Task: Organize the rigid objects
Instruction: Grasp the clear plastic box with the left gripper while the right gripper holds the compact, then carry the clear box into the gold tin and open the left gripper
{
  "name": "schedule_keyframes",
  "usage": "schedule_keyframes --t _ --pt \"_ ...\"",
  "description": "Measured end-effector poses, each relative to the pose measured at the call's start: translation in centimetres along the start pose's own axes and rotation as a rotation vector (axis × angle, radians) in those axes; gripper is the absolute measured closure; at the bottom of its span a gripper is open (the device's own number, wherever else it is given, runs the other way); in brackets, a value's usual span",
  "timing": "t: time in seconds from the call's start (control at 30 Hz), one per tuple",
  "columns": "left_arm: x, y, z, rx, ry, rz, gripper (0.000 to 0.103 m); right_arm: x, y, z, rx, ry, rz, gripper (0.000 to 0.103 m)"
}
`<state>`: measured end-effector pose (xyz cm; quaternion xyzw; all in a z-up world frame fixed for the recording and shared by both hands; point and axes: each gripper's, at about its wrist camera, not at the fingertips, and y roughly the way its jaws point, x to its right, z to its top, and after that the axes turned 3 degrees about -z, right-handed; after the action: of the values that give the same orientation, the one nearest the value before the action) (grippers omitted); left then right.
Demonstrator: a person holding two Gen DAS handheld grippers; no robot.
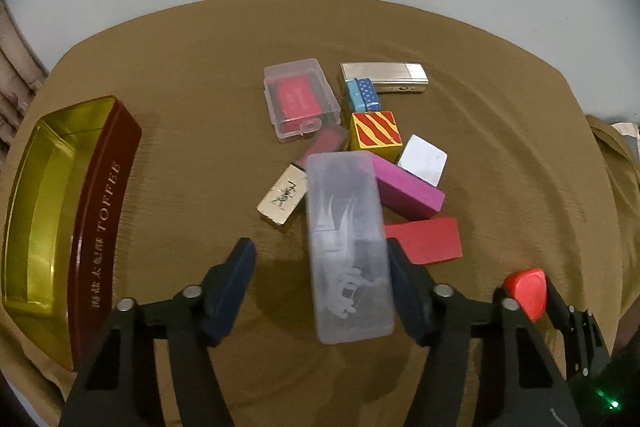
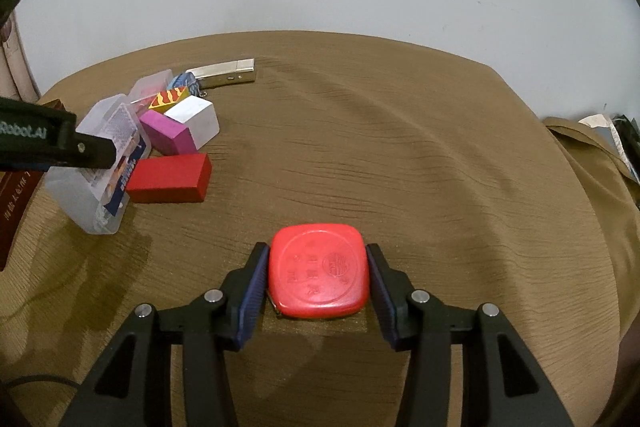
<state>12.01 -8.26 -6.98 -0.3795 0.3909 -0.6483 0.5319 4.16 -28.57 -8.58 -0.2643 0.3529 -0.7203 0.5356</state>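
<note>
While one red tape measure (image 2: 318, 269) sits gripped, two clear boxes (image 1: 347, 247) show.

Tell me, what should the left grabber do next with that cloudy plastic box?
Probably close. The left gripper is open around the frosted plastic box: only one finger touches it, the other stands apart. Closing would grip it for carrying to the gold-lined toffee tin.
</note>
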Motion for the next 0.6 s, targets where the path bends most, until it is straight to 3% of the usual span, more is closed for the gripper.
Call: schedule_keyframes --t 0.07,0.2,0.6 --pt "0.2 0.2 -0.1 -0.002 0.011 -0.005 0.052 0.1 -0.3 -0.2 0.001 0.002 0.0 0.054" --pt "0.6 0.8 -0.4 -0.022 0.03 -0.01 0.071 0.1 -0.4 -0.3 0.002 0.002 -0.002 0.053" --pt "1.2 -1.7 -2.2 0.064 0.11 0.038 0.072 -0.2 -0.3 -0.1 0.0 0.001 -0.006 0.054"
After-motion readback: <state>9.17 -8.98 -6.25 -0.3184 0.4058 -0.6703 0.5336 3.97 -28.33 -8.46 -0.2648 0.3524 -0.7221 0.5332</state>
